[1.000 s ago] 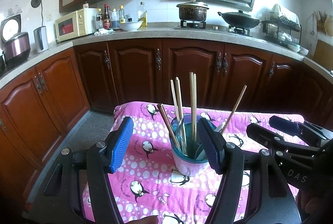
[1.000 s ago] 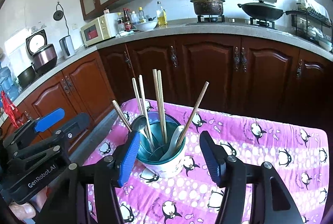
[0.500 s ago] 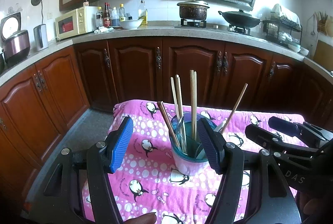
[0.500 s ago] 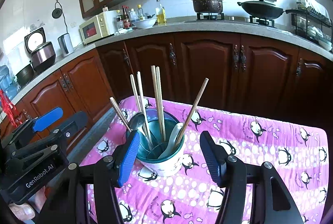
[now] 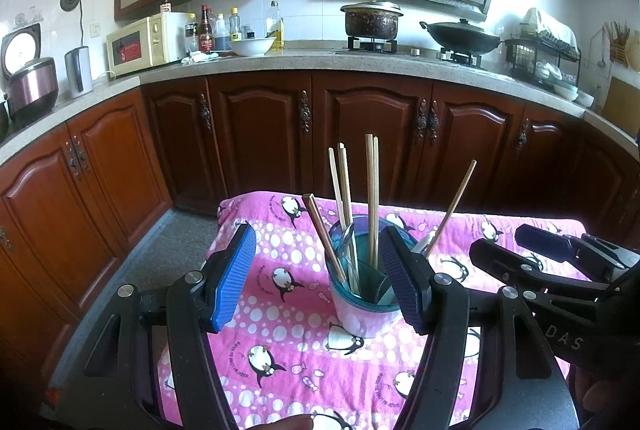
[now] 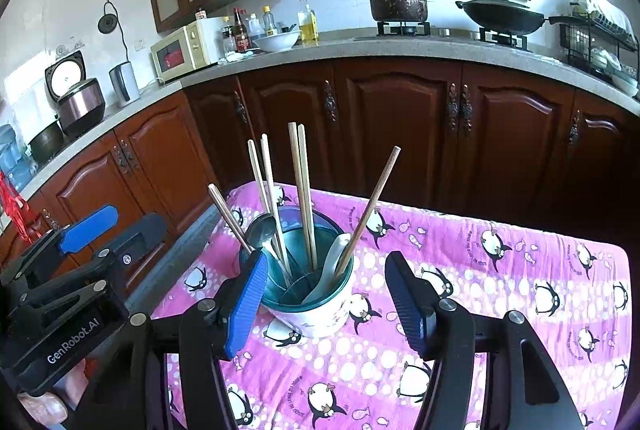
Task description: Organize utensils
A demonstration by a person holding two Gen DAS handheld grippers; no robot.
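Observation:
A white cup with a teal insert (image 5: 362, 304) (image 6: 316, 310) stands on the pink penguin cloth (image 5: 280, 330) (image 6: 500, 270). It holds several wooden chopsticks (image 5: 372, 198) (image 6: 302, 190), a metal spoon (image 6: 262, 230) and a white spoon (image 6: 332, 266). My left gripper (image 5: 318, 274) is open and empty, just short of the cup. My right gripper (image 6: 326, 300) is open and empty, with the cup between its fingers' lines. Each gripper shows in the other's view: the right gripper (image 5: 560, 258) and the left gripper (image 6: 80, 250).
The clothed table sits in a kitchen with dark wood cabinets (image 5: 360, 134) behind it. The counter carries a microwave (image 5: 140, 44), bottles, a bowl (image 5: 252, 46), a pot (image 5: 372, 20) and a wok (image 5: 464, 36). Grey floor (image 5: 160, 250) lies left of the table.
Both views have shifted slightly; the cup sits a little nearer and lower in frame. Both grippers stay open and empty, and the utensils in the cup have not moved.

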